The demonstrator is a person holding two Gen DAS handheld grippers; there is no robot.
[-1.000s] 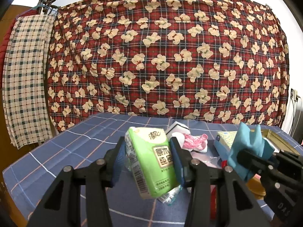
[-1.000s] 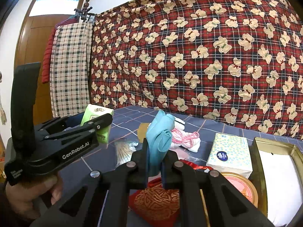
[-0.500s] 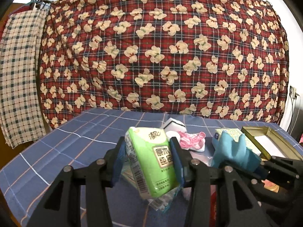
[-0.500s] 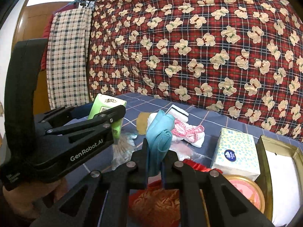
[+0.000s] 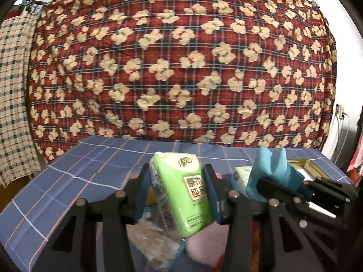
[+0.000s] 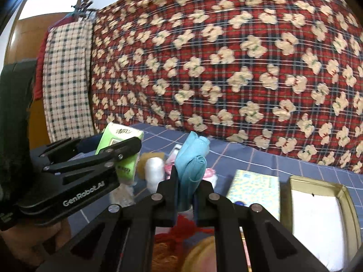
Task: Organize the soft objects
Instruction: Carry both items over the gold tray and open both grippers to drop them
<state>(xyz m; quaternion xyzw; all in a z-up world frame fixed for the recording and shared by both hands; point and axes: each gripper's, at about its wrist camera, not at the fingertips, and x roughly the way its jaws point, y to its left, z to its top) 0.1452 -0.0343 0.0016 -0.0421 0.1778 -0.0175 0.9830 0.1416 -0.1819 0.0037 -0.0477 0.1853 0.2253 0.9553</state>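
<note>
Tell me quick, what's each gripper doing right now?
Left gripper: shut on the green tissue pack.
Right gripper: shut on the folded blue cloth.

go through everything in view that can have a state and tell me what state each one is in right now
left gripper: jaws shut on the green tissue pack
green tissue pack: held upright, off the table
right gripper: jaws shut on the blue cloth
blue cloth: bunched, held, sticking up
gold tin: open, white lining showing
patterned tissue box: lying on the table
</note>
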